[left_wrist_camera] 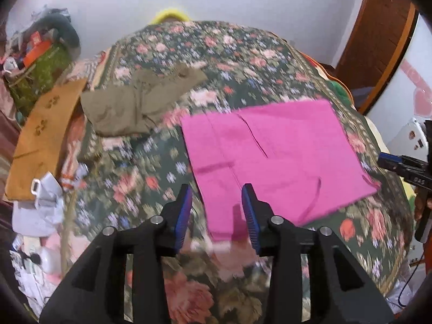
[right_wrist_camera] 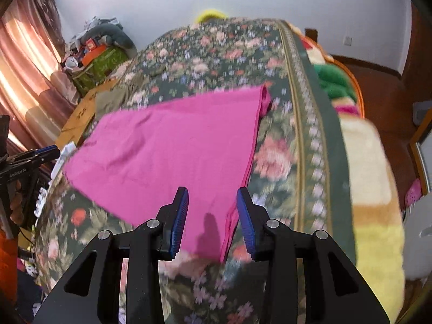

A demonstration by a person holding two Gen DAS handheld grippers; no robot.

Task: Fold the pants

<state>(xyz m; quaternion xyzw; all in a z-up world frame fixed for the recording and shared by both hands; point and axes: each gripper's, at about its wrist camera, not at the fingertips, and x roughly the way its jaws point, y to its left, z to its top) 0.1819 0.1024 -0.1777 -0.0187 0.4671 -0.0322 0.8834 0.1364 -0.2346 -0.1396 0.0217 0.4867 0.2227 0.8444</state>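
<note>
1. The pink pants lie flat on the flowered bed, apparently already folded over, so their edges are easy to reach.
2. The left gripper hovers over the near corner, jaws spread, holding nothing.
3. The right gripper hangs above the other near corner, likewise spread and empty.
4. Olive pants lie apart, farther up the bed.

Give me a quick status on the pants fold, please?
Left gripper and right gripper open, empty. Pink pants flat on floral bedspread. Olive garment apart, not obstructing.
</note>
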